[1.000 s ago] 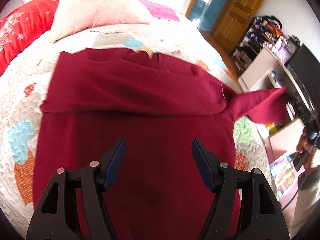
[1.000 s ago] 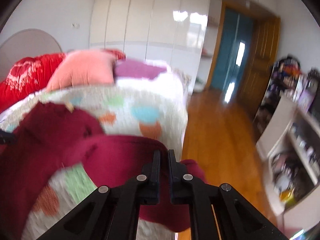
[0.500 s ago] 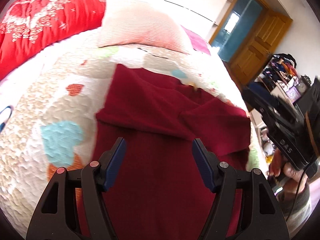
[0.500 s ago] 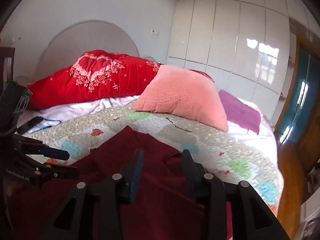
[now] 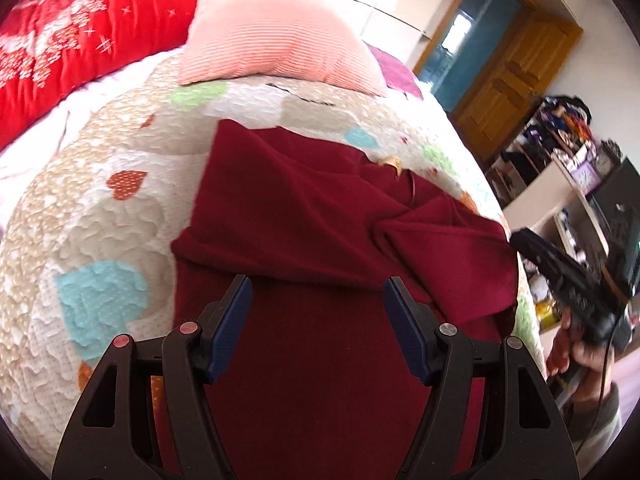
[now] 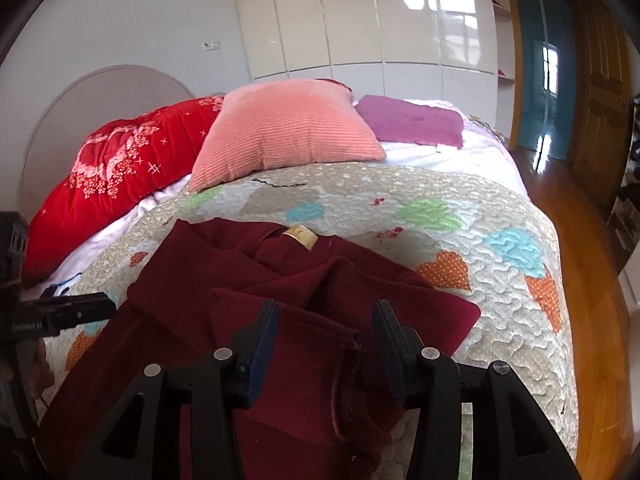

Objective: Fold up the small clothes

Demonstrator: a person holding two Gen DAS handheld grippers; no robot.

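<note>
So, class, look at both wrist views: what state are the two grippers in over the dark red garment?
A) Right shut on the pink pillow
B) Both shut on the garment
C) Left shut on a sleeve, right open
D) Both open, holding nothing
D: the left gripper and right gripper both show spread fingers with only the dark red garment lying flat beneath.

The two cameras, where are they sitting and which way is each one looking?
Left wrist: sits on the left gripper, jaws open, looking down over the dark red garment towards the pink pillow; the right gripper and its hand show at the right edge.
Right wrist: sits on the right gripper, jaws open, looking across the garment to the headboard; the left gripper shows at the left.
Both share the garment, quilt, pillow and red duvet.
</note>
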